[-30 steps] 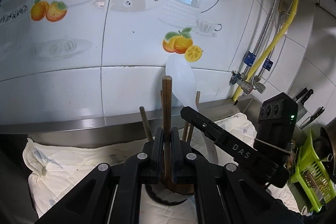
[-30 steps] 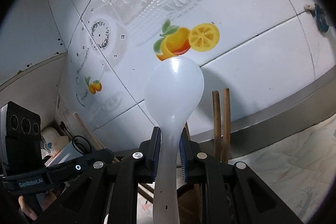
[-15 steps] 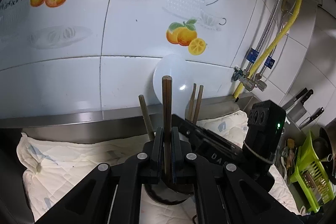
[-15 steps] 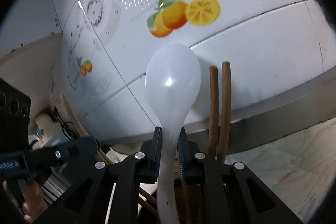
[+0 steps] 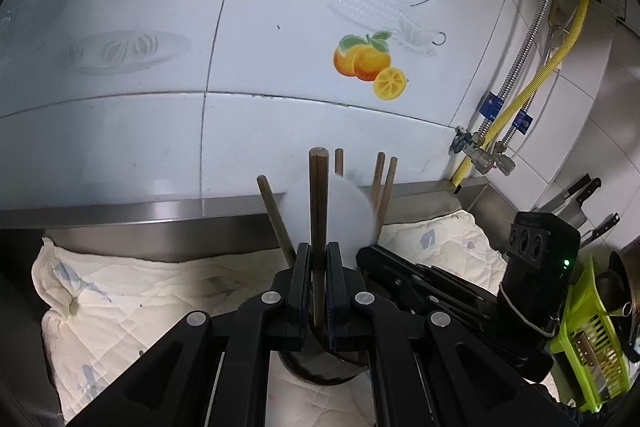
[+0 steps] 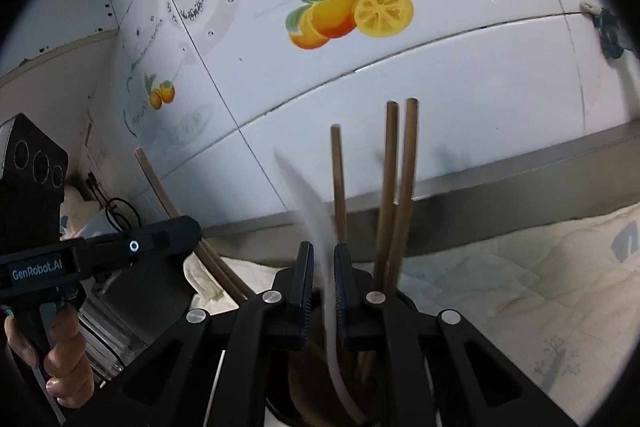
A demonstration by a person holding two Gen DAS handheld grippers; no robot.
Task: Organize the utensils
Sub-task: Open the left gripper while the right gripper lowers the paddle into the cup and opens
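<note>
Spoon [image 6: 316, 227] turned edge-on, lower now | right gripper [image 6: 320, 267] slightly apart, spoon loose in holder [image 5: 320, 367] | left gripper [image 5: 319, 267] clamps chopsticks [image 5: 318, 211] | white cloth [image 5: 120, 299], tiled wall [image 5: 240, 131] ahead

White quilted cloth [image 5: 120, 299] on the counter below fruit-printed wall tiles [image 5: 280, 75]; yellow hose [image 5: 532, 91], possibly knives [image 5: 580, 193], green basket [image 5: 592, 343] rightward.
</note>
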